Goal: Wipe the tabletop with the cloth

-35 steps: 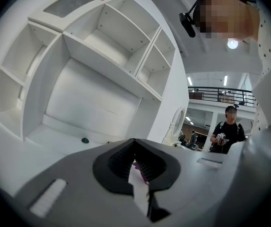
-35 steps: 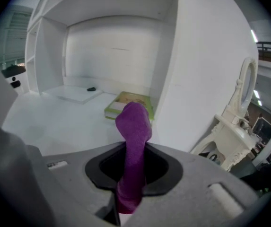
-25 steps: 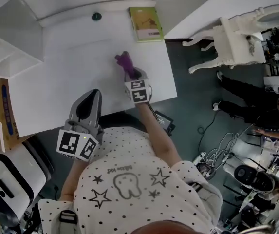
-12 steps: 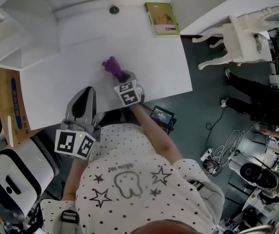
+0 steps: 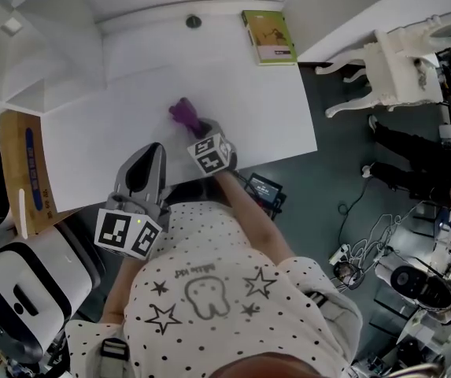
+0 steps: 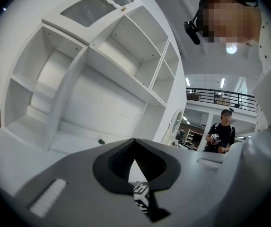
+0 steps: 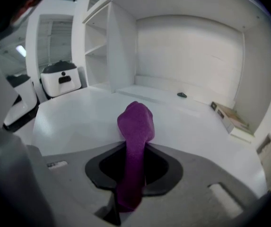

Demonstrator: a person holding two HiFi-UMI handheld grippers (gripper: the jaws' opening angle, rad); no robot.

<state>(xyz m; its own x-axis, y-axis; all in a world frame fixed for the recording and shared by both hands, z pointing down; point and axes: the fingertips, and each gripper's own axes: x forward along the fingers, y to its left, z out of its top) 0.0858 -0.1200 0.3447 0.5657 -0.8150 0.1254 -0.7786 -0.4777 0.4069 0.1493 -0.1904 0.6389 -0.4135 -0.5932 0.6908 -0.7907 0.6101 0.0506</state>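
Observation:
A purple cloth (image 5: pixel 182 113) (image 7: pixel 135 126) lies bunched on the white tabletop (image 5: pixel 115 132), a little in from the near edge. My right gripper (image 5: pixel 198 128) (image 7: pixel 134 171) is shut on the cloth, which runs back between its jaws. My left gripper (image 5: pixel 144 168) (image 6: pixel 134 162) hovers over the table's near edge, left of the right one. Its jaws are shut with nothing between them, and it tilts upward toward the shelves.
A green-covered book (image 5: pixel 268 36) (image 7: pixel 230 117) lies at the table's far right corner, and a small dark knob (image 5: pixel 194 22) sits at the back. White shelves (image 6: pixel 97 70) rise behind the table. A wooden box (image 5: pixel 20 172) stands at the left, a white chair (image 5: pixel 390 69) at the right.
The right gripper and cloth have slid left across the tabletop over the last second. The left gripper has stayed at the near edge.

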